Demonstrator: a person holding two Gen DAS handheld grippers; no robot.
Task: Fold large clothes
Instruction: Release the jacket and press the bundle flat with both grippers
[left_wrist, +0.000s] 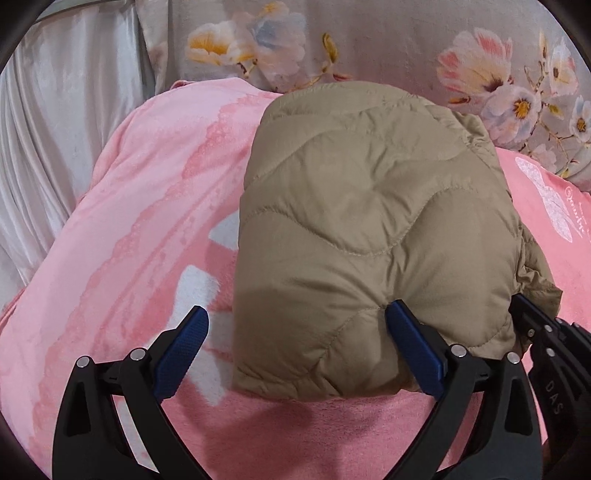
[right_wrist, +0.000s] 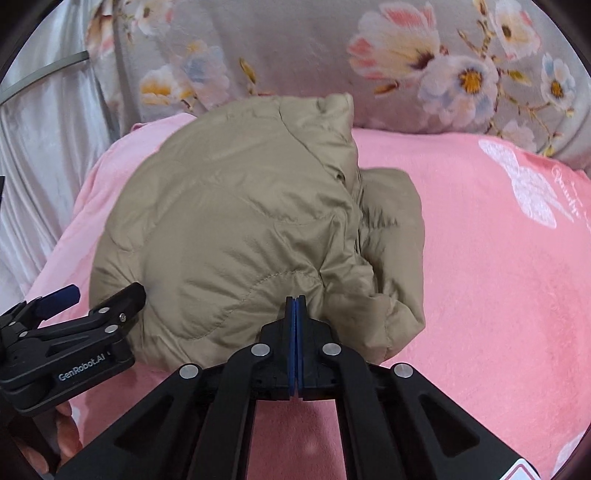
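A tan quilted puffer jacket (left_wrist: 369, 229) lies folded into a thick bundle on a pink blanket (left_wrist: 147, 206). It also shows in the right wrist view (right_wrist: 240, 229), with a loose sleeve part bulging at its right side (right_wrist: 395, 229). My left gripper (left_wrist: 295, 317) is open at the bundle's near left edge, its right finger (left_wrist: 410, 332) pressed against the fabric. It shows from the side in the right wrist view (right_wrist: 99, 295). My right gripper (right_wrist: 295, 306) is shut at the bundle's near edge; whether fabric is pinched I cannot tell. It shows at the right in the left wrist view (left_wrist: 532, 317).
The pink blanket (right_wrist: 480, 258) covers the bed surface, with a white butterfly print (right_wrist: 524, 184) at the right. A grey floral quilt (right_wrist: 406, 55) is bunched behind the jacket. White satin fabric (left_wrist: 55, 129) hangs at the left.
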